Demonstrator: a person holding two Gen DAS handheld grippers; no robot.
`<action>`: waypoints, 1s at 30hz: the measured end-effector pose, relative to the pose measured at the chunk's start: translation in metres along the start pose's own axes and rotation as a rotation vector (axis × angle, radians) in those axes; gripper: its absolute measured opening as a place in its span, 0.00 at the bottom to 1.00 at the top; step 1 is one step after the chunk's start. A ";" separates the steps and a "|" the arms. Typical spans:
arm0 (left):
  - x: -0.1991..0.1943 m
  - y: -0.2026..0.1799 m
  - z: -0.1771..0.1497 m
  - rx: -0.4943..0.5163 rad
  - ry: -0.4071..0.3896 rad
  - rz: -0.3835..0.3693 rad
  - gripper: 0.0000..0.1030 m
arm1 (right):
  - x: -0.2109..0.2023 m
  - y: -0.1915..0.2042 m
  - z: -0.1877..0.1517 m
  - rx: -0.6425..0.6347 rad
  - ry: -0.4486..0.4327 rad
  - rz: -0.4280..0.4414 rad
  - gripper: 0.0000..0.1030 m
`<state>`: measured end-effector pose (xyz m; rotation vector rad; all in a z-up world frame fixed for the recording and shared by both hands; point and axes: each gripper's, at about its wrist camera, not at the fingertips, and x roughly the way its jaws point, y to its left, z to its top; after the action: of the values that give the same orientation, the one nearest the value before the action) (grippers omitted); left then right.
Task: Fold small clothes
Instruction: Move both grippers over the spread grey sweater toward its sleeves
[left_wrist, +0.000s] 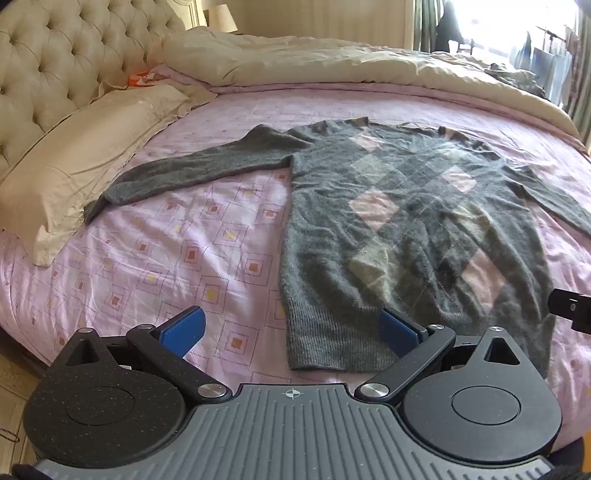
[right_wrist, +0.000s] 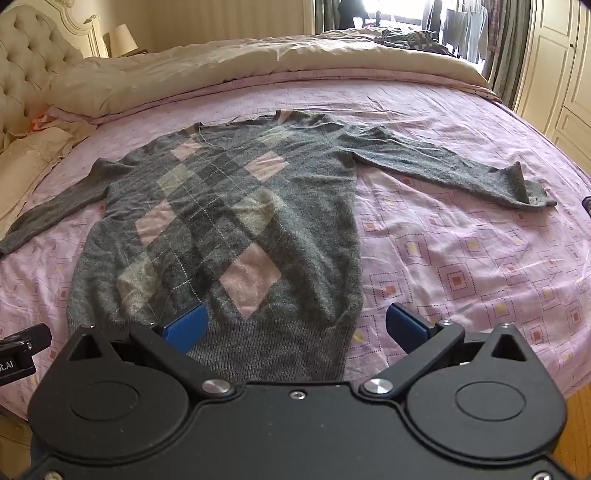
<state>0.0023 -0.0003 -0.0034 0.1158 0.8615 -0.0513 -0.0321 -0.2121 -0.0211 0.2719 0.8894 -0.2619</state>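
On the pink patterned bedsheet (left_wrist: 221, 236) a grey argyle sweater (left_wrist: 406, 229) lies flat, front up, both sleeves spread sideways. Above its ribbed hem (right_wrist: 273, 347) hover the left gripper (left_wrist: 291, 328) and right gripper (right_wrist: 295, 325), both spread wide and holding nothing. Beige pillows (left_wrist: 85, 162) lie beside the tufted headboard (left_wrist: 55, 62).
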 end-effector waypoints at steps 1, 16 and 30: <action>0.001 0.000 0.000 0.001 0.001 0.000 0.98 | 0.000 0.000 0.000 0.000 0.001 0.000 0.99; 0.000 -0.004 -0.002 0.020 -0.007 -0.016 0.98 | 0.004 -0.002 -0.001 0.013 0.020 -0.001 0.99; 0.004 -0.008 -0.002 0.023 0.009 -0.017 0.98 | 0.006 0.000 -0.003 0.016 0.032 0.008 0.99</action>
<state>0.0025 -0.0077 -0.0089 0.1308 0.8708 -0.0766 -0.0306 -0.2113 -0.0274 0.2955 0.9181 -0.2578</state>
